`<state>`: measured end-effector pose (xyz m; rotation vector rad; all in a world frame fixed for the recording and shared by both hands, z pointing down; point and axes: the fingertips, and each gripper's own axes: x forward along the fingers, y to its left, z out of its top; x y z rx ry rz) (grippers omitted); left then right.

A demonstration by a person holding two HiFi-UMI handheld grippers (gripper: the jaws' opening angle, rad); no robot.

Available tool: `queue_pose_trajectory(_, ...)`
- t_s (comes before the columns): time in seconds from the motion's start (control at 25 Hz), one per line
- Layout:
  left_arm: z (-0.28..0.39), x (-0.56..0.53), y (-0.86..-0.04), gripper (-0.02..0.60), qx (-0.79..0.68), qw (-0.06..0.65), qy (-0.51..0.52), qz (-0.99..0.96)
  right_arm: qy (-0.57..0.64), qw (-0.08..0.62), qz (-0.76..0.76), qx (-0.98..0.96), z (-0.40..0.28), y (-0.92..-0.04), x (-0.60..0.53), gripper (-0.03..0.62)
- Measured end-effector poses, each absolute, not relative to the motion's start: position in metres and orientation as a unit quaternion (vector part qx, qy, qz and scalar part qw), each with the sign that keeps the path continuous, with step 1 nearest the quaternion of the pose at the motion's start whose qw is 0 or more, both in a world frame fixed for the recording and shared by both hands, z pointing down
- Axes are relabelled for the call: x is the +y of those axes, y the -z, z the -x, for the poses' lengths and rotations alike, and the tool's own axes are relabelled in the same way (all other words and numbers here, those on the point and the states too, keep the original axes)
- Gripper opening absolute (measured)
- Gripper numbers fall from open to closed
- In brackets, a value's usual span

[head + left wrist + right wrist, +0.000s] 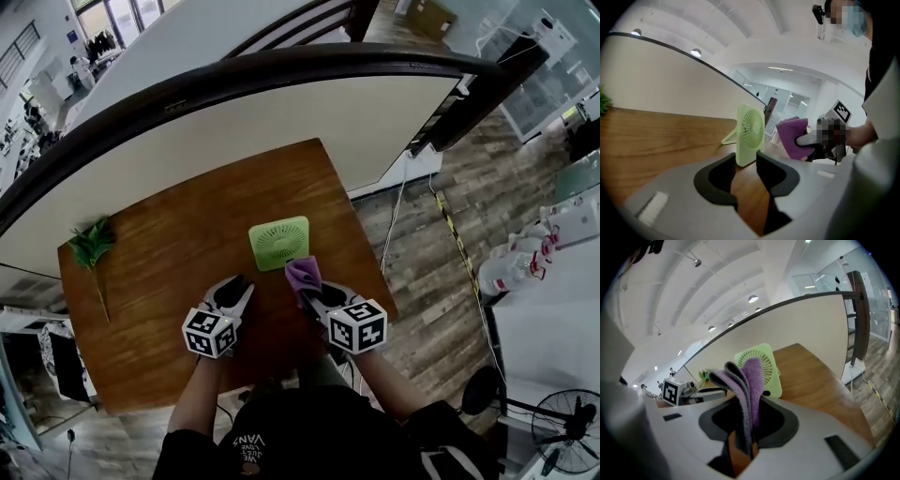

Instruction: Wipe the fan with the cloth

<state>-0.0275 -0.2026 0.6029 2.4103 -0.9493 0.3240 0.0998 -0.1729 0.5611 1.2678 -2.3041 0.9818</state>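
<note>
Cloth (749,380) is what we pinch in our right gripper (309,293), just beside the green fan (278,243); our left gripper (746,168) stands spread, gripping nothing, over the wooden table (159,244).

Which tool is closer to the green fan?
Right. The right tool, gripping the cloth, is just short of the fan; the left tool, open and empty, hangs farther back, leftward.

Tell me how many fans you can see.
2. A small green fan stands on the wooden table; a black pedestal fan stands at the head view's lower right. Others could be hidden.
</note>
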Motion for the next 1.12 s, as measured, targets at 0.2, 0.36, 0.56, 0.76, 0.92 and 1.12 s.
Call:
queue_pose_trajectory(0.2,0.017,-0.215,-0.611,0.138,-0.338,0.255,-0.141,-0.895,-0.344,0.168,-0.424,-0.821,-0.091,-0.565,-0.184,0.107)
queue_pose_trajectory(0.36,0.009,-0.226,-0.619,0.153,-0.329,0.248,-0.158,-0.897,-0.338,0.173,-0.402,-0.833,-0.081,-0.566,-0.195,0.107)
queue_pose_trajectory(0.56,-0.005,-0.235,-0.624,0.166,-0.313,0.244,-0.174,-0.901,-0.333,0.173,-0.371,-0.85,-0.067,-0.562,-0.207,0.107)
queue_pose_trajectory(0.76,-0.009,-0.242,-0.632,0.164,-0.311,0.253,-0.186,-0.897,-0.33,0.175,-0.32,-0.871,-0.048,-0.554,-0.219,0.107)
queue_pose_trajectory(0.92,-0.009,-0.244,-0.638,0.156,-0.306,0.258,-0.195,-0.895,-0.332,0.179,-0.279,-0.883,-0.031,-0.545,-0.23,0.107)
queue_pose_trajectory(1.12,-0.013,-0.244,-0.639,0.094,-0.299,0.258,-0.195,-0.898,-0.33,0.198,-0.266,-0.884,-0.024,-0.547,-0.242,0.107)
